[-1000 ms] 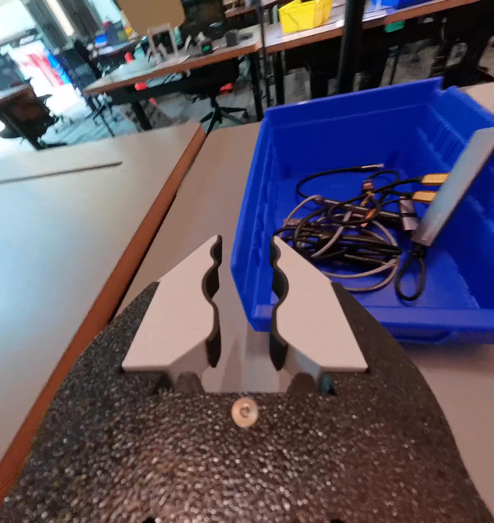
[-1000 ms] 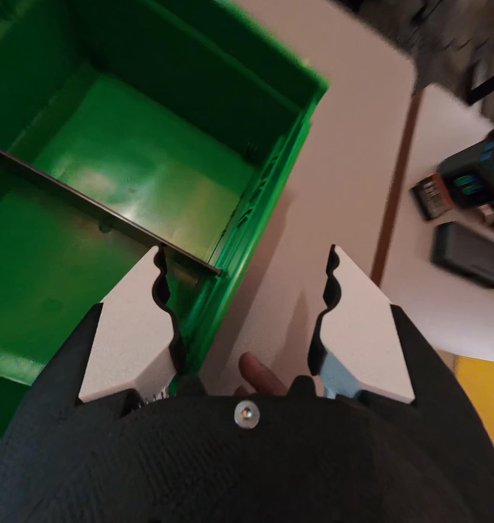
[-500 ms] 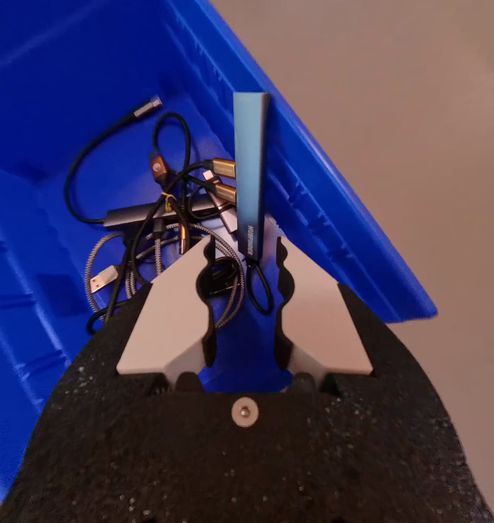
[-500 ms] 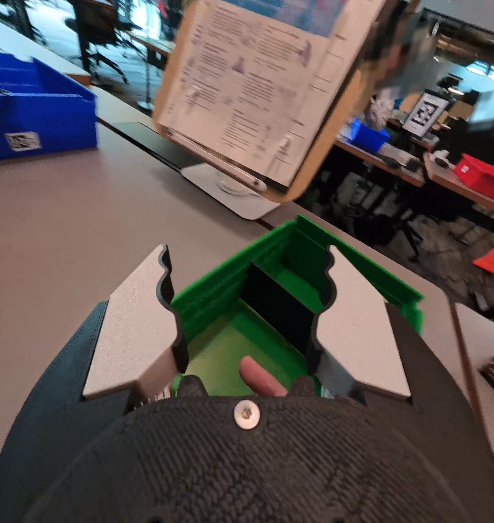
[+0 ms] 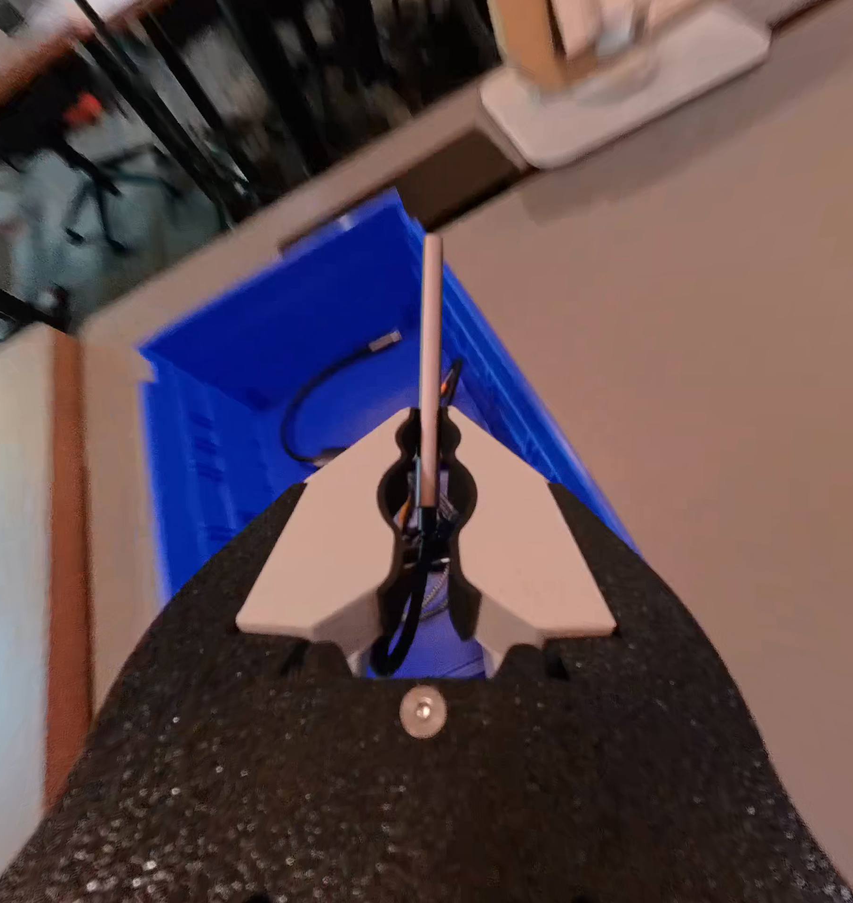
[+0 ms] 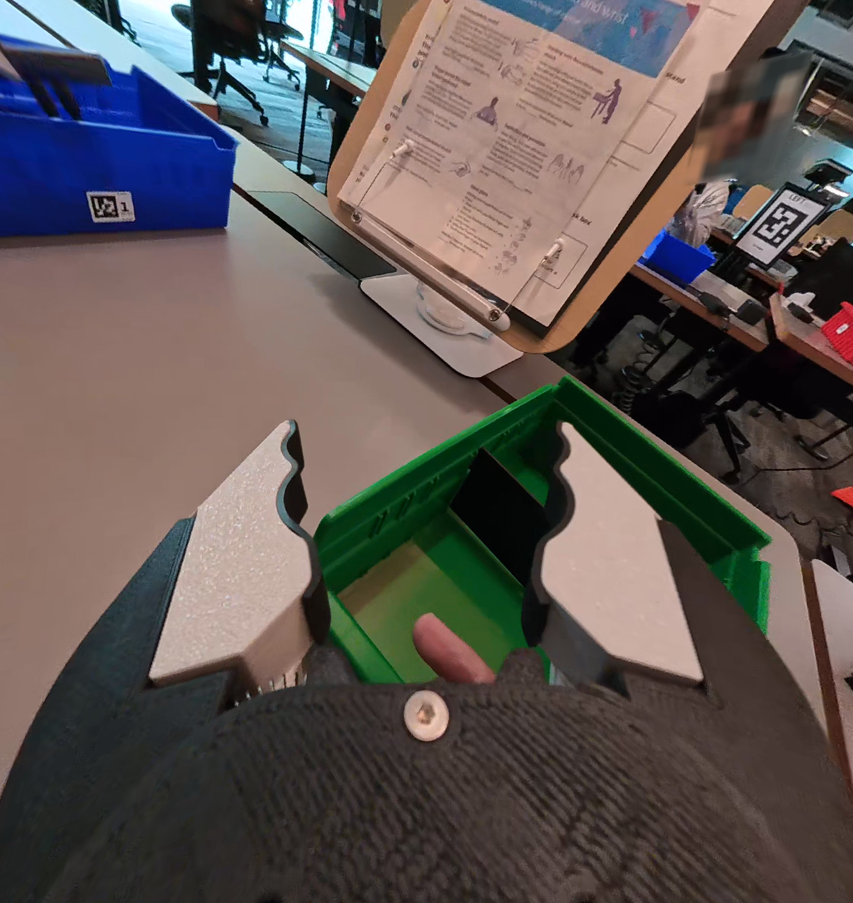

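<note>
Blue bin (image 5: 287, 342): glossy moulded plastic, ribbed walls. Slim grey hub bar (image 5: 431, 342): smooth matt metal. Black cable (image 5: 312, 391): smooth rubbery sheath. Green divided bin (image 6: 659, 469): glossy plastic, matt black divider (image 6: 500, 508). Left tongs (image 5: 426, 425): matt grey plates, rough black grainy body. Beige desk (image 6: 170, 366): smooth matt laminate.

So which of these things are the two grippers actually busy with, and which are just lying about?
In use: left gripper shut on slim grey hub over blue bin; right gripper open over green bin.
Lying about: cables in the bin, paper stand.
</note>
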A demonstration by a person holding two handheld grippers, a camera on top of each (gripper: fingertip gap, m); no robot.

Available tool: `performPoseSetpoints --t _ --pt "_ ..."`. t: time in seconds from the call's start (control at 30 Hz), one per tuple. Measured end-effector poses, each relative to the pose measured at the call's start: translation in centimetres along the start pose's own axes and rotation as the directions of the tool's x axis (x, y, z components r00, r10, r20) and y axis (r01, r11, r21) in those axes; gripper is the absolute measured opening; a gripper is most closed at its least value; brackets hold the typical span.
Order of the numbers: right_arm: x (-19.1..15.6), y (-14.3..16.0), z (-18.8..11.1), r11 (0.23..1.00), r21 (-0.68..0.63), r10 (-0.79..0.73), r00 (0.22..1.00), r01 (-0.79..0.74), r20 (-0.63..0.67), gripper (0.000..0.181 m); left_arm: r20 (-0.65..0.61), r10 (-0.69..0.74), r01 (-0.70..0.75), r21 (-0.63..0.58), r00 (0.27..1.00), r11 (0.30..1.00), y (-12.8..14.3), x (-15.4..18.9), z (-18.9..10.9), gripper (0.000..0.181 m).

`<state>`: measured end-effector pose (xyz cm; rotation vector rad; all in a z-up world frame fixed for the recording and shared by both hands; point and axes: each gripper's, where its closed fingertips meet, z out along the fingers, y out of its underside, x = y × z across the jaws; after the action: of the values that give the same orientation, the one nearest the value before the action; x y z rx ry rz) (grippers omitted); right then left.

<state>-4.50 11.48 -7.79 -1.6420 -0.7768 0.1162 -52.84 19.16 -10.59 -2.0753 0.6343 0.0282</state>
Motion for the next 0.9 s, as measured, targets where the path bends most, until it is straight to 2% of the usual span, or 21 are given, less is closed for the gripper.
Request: performPoseSetpoints --t 0.03,0.13,0.27,0.33,0.43,0.5,0.53,0.6,0.67,0.73,0.9 --pt "0.1 -0.4 -0.3 1.0 0.012 0.006 1.0 -0.006 -0.005 0.1 0.044 0.011 -0.013 0.046 0.999 0.999 -1.7 -0.6 -1.5 0.007" --pt "-0.3 -2.0 -0.8 0.996 0.079 0.046 0.999 -0.047 0.012 0.097 0.209 0.071 -0.107 0.168 0.975 0.98 -7.0 -2.2 -6.7 0.007" --pt "-1.4 -3.6 -1.2 0.987 0.135 0.083 0.996 -0.087 0.038 0.094 0.459 0.182 -0.342 0.293 0.869 0.893 -13.9 -1.8 -14.7 0.007" --pt "-2.5 -4.5 -1.4 0.982 0.155 0.101 0.993 -0.11 0.062 0.093 0.54 0.253 -0.482 0.339 0.803 0.808 -16.8 0.8 -18.2 0.006" --pt "-5.4 -6.8 -1.8 0.954 0.215 0.17 0.969 -0.207 0.179 0.093 0.632 0.387 -0.7 0.368 0.671 0.612 -19.6 7.0 -21.5 0.006" --pt "-8.2 -9.3 -2.2 0.9 0.265 0.254 0.911 -0.345 0.324 0.093 0.691 0.469 -0.821 0.344 0.55 0.455 -19.9 11.5 -22.0 0.006" --pt "-9.9 -10.5 -2.6 0.862 0.267 0.297 0.856 -0.431 0.424 0.093 0.722 0.493 -0.866 0.321 0.485 0.383 -19.6 13.5 -21.8 0.006" --pt "-13.8 -12.7 -3.6 0.786 0.204 0.343 0.686 -0.584 0.642 0.093 0.747 0.532 -0.915 0.284 0.399 0.287 -18.2 16.9 -20.2 0.006" --pt "-16.8 -14.0 -4.6 0.719 0.094 0.364 0.488 -0.689 0.794 0.088 0.753 0.573 -0.946 0.261 0.323 0.191 -16.3 20.0 -18.1 0.006" --pt "-18.2 -14.1 -4.2 0.659 -0.017 0.411 0.341 -0.752 0.846 0.081 0.749 0.613 -0.966 0.233 0.251 0.111 -14.1 22.7 -15.8 0.006" --pt "-19.9 -10.5 -0.3 0.587 -0.238 0.547 0.162 -0.774 0.821 0.072 0.759 0.651 -0.979 0.135 0.006 -0.149 -9.6 28.6 -11.5 0.007"
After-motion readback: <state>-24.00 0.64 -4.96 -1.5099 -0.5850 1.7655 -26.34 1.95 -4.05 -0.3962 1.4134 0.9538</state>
